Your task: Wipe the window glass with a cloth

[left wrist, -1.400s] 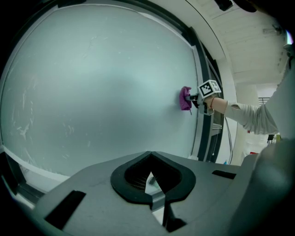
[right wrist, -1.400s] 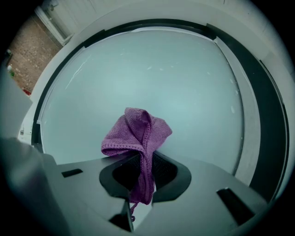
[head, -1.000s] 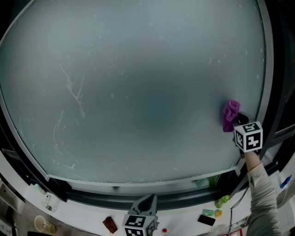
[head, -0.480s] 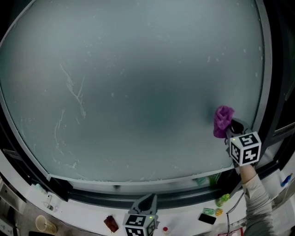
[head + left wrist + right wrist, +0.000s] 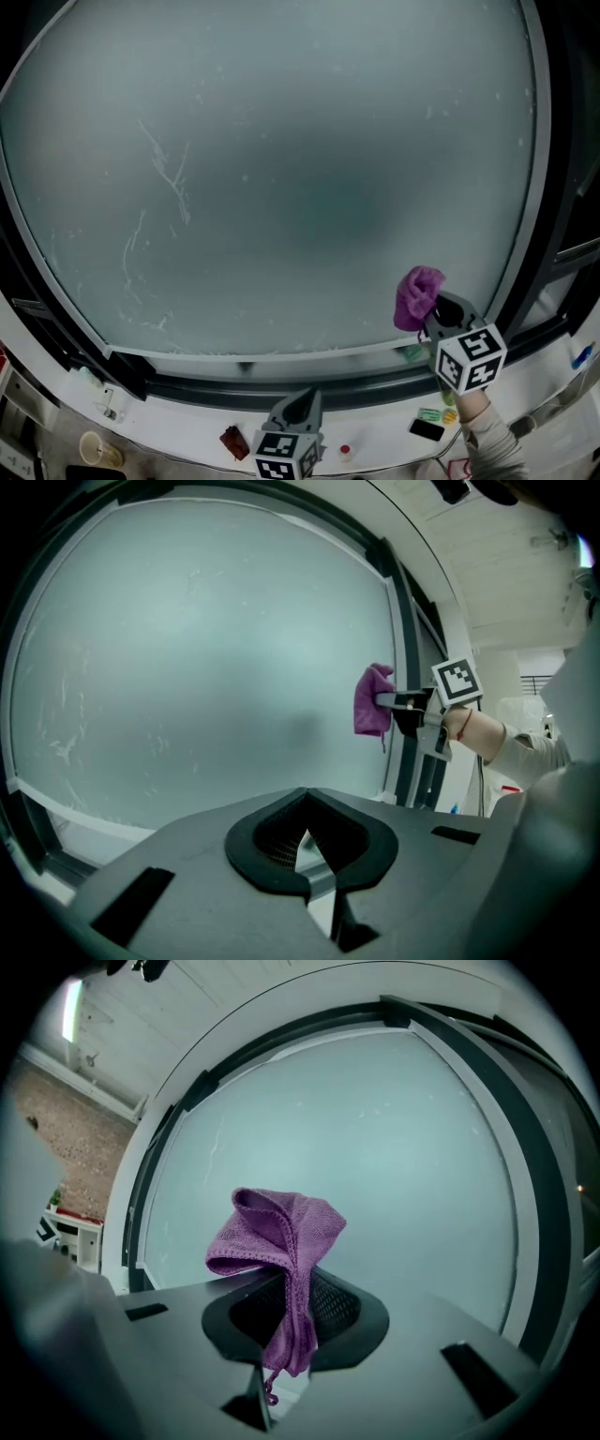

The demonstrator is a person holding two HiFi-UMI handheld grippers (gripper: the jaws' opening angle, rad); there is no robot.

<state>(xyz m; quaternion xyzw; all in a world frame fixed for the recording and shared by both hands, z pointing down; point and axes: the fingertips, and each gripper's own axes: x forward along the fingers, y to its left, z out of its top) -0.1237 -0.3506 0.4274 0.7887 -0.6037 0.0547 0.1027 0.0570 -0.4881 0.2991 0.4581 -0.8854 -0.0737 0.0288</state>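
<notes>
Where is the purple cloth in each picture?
Head view: purple cloth lower right, in front of the window glass.
Left gripper view: cloth right of centre, beside the dark window frame.
Right gripper view: cloth in the middle, pinched in the right gripper.
Shared landmark: the frosted window glass behind it.

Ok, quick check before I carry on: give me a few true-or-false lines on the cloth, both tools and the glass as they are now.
The right tool is shut on the purple cloth. True.
The left tool holds a second cloth. False: it is shut with nothing in it.
The cloth sits at the upper left of the window glass. False: in the head view it is at the lower right, near the frame.
White streaks mark the left part of the glass. True.
</notes>
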